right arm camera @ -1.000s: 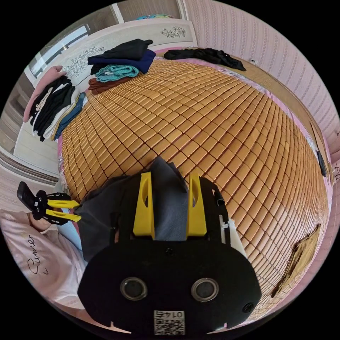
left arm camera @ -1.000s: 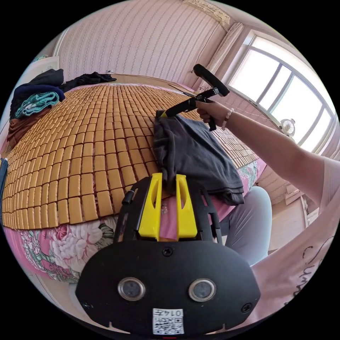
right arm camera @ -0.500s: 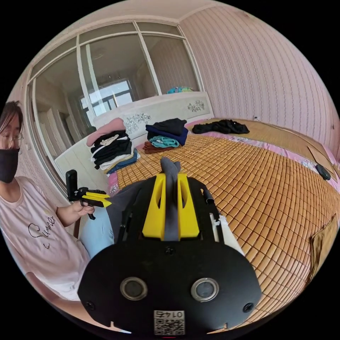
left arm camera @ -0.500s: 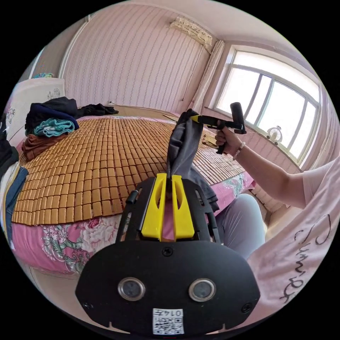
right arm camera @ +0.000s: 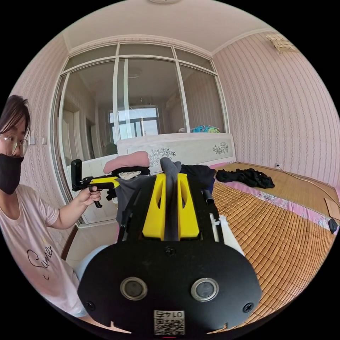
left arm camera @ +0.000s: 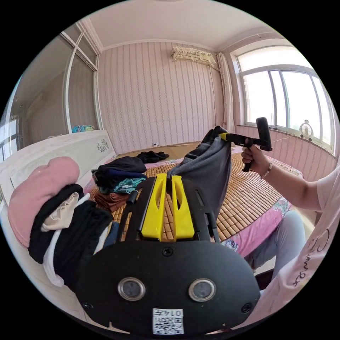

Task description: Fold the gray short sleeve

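Both claws, left gripper [left arm camera: 168,180] and right gripper [right arm camera: 170,169], clamp the soft gray shirt [left arm camera: 209,170]. It hangs in limp folds between them above the slatted bamboo mat [left arm camera: 244,198].

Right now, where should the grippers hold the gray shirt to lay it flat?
Keep the hold on the top edge: the left gripper and right gripper each pinch one end of the gray shirt, so its body hangs free over the bamboo mat.
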Motion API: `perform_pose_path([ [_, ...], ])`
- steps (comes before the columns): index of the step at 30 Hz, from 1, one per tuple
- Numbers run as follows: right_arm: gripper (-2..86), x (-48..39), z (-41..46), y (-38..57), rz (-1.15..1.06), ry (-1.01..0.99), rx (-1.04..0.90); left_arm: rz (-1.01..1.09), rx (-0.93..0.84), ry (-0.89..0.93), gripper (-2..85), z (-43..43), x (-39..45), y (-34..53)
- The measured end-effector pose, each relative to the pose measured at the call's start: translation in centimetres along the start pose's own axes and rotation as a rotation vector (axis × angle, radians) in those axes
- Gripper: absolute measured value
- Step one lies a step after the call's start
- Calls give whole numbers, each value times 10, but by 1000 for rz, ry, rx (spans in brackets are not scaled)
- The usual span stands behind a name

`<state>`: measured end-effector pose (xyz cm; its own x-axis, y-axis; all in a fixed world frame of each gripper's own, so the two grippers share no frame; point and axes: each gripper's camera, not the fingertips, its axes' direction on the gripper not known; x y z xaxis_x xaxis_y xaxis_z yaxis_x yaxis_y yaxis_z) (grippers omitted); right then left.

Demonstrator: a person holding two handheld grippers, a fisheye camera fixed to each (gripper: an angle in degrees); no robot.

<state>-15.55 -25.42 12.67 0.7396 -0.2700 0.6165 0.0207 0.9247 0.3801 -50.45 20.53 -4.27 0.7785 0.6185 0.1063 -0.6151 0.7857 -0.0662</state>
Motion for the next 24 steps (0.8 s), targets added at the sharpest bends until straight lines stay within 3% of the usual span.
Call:
perform_pose_path([
  [5, 67, 55, 119, -126, -11, 85, -41, 4, -85, -221, 31, 48, -92, -113],
  [9, 129, 129, 239, -215, 200, 157, -261, -379, -281, -447, 83, 118, -191, -186],
  [10, 149, 148, 268, -216, 286, 224, -363, -429, -273, -430, 84, 121, -199, -187],
  [12, 159, 161, 285, -197, 339, 200, -377, -512, -161, -307, 83, 125, -210, -175],
  [14, 161, 168, 278, -152, 285, 122, -362, -533, -99, -231, 77, 128, -207, -159],
  [19, 161, 186, 192, -26, 240, 69, -482, -328, -65, -122, 59, 154, -140, -129],
  [24, 141, 196, 27, 85, 350, 244, -495, -12, -35, 119, 49, 210, 5, -116],
])
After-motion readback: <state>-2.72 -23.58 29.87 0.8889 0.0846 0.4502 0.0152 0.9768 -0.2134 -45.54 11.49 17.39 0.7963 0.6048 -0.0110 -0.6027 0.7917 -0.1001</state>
